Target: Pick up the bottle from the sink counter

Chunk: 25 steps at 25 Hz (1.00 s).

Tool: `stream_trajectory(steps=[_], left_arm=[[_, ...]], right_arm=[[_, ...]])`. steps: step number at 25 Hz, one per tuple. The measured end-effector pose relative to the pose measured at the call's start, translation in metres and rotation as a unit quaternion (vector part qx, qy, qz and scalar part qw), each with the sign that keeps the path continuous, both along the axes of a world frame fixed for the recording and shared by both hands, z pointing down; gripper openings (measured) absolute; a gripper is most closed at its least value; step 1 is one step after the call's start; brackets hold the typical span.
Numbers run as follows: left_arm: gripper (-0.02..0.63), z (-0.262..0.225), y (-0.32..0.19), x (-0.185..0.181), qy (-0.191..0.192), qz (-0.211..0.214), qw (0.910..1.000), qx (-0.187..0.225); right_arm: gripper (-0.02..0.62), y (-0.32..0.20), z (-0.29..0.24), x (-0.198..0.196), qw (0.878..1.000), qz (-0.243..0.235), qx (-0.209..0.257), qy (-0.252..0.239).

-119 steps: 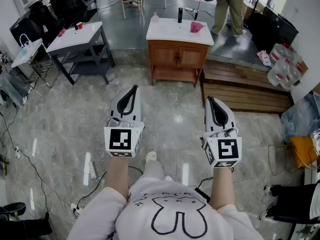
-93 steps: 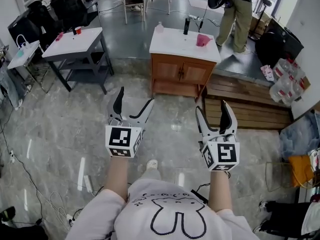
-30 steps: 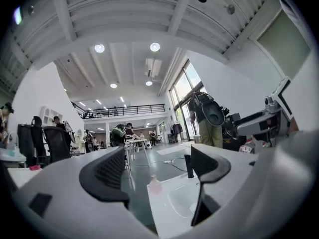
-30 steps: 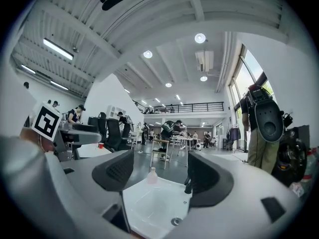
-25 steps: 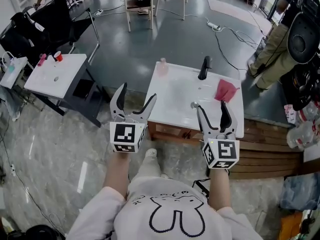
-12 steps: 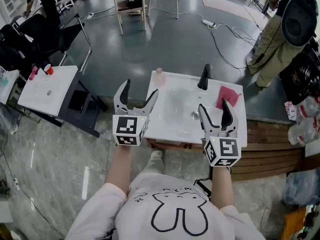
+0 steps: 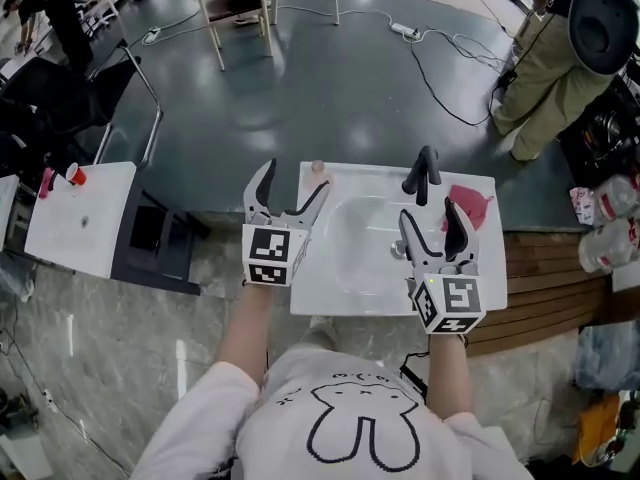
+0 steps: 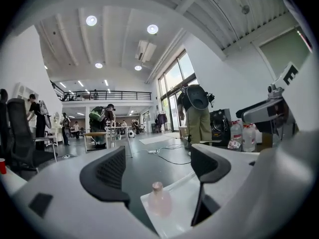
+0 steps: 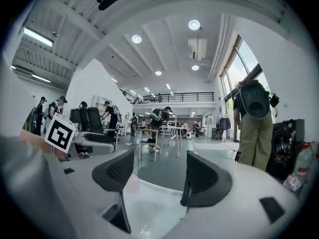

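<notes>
White and glossy, the sink counter (image 7: 490, 258) fills the middle of the head view. A smooth oval basin (image 7: 360, 253) is sunk into it, with a black curved faucet (image 7: 425, 173) at the basin's 1 o'clock and a crumpled pink cloth (image 7: 468, 206) at its 2 o'clock. The bottle (image 7: 317, 168), small, pale pink and rounded at the cap, stands upright on the counter's far-left corner, at 11 o'clock from the basin. The left gripper (image 7: 290, 196) hovers near it over the counter's left edge. Its dark ribbed jaws are spread wide and aimed toward 12 o'clock, likely so the bottle can pass between them, and they hold nothing. The right gripper (image 7: 430, 230) hangs over the basin's right rim, jaws likewise apart and empty, probably kept clear of the reach. In the left gripper view the bottle (image 8: 158, 200) sits low at 6 o'clock, framed in the gap between the parted jaws but apart from both, on the white counter corner (image 8: 180, 195). Its body looks squat, translucent and softly rounded, narrowing to a short neck. In the right gripper view the spread jaws frame only the curved white basin (image 9: 152, 210). A faint pink blur at 7 o'clock, beside one jaw, may be the bottle; I cannot tell.
</notes>
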<state>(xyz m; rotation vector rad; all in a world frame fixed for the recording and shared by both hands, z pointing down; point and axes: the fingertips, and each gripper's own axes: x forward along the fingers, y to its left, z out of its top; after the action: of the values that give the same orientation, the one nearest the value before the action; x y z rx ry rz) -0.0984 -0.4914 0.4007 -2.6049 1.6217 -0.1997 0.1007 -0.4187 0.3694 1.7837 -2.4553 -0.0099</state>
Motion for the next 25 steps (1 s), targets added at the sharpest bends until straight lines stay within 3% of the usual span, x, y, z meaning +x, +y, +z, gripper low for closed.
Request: stream_trajectory(steps=[7, 14, 19, 22, 25], left_arm=[[0.414, 0.038, -0.056, 0.007, 0.009, 0.032, 0.999, -0.029], [0.414, 0.088, -0.09, 0.025, -0.006, 0.062, 0.9954, -0.073], [0.411, 0.115, -0.106, 0.028, -0.017, 0.06, 0.9943, -0.086], [0.316, 0.124, -0.113, 0.027, -0.019, 0.046, 0.9953, -0.083], [0.316, 0.14, -0.118, 0.032, -0.024, 0.052, 0.9932, -0.101]], right_arm=[[0.331, -0.039, 0.022, -0.007, 0.999, 0.026, -0.029, 0.01], [0.331, -0.06, 0.043, -0.004, 0.998, 0.042, -0.051, 0.013], [0.331, -0.066, 0.059, -0.003, 0.997, 0.046, -0.066, 0.01], [0.331, -0.067, 0.065, -0.002, 0.996, 0.046, -0.072, 0.009], [0.331, -0.069, 0.069, -0.001, 0.996, 0.046, -0.075, 0.009]])
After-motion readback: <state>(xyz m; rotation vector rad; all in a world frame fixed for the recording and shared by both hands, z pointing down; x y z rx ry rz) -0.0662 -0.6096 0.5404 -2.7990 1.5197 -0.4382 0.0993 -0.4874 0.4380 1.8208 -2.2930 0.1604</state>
